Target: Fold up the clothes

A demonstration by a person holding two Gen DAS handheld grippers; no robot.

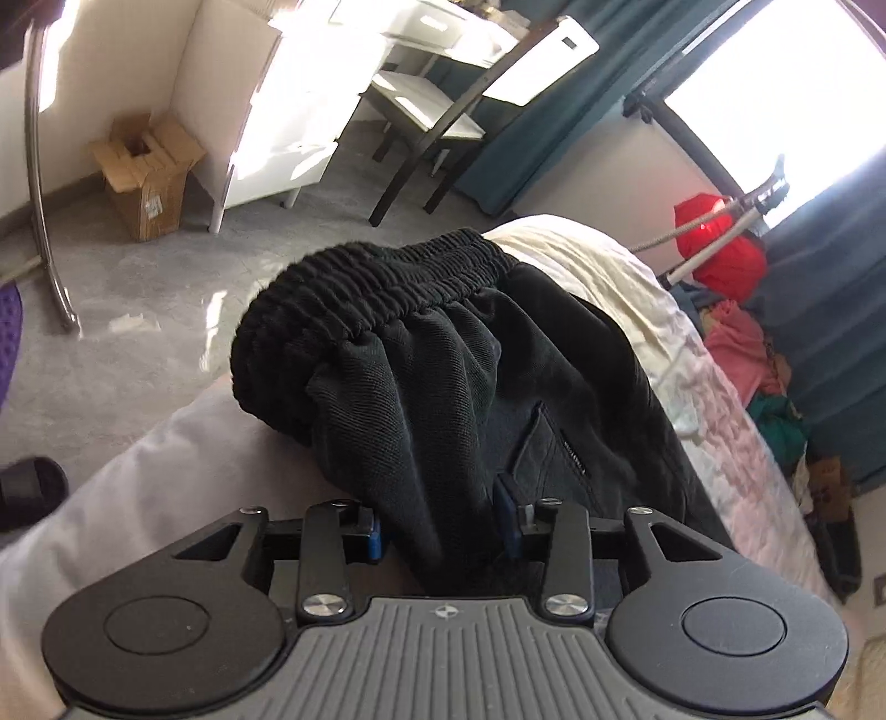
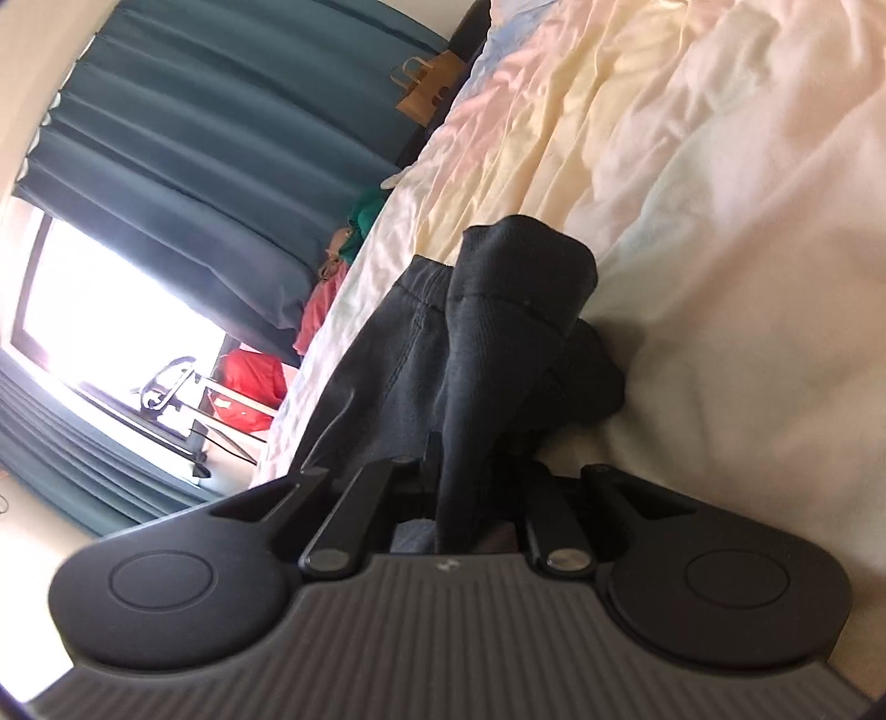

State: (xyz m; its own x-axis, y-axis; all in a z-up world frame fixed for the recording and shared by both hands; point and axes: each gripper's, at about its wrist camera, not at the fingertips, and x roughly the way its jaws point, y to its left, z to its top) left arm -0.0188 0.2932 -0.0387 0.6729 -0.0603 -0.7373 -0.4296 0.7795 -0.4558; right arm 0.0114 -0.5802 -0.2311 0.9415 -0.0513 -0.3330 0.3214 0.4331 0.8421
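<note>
The black trousers [image 1: 454, 360] are draped over the pale bed [image 1: 609, 266], their elastic waistband [image 1: 376, 288] bunched near the bed's edge. The left tool [image 1: 443, 526] is clamped on a fold of the dark cloth between its blue pads [image 1: 376, 534]. The right tool [image 2: 470, 476] is likewise closed on gathered trouser fabric, just above the crumpled sheet [image 2: 692, 166].

- A home bedroom: a bed [image 2: 692, 166] with a wrinkled pale sheet fills the near side.
- Teal curtains [image 2: 194, 138] hang at a bright window.
- A white desk [image 1: 443, 27], a chair [image 1: 443, 111] and an open cardboard box [image 1: 147, 171] stand far on the grey floor.
</note>
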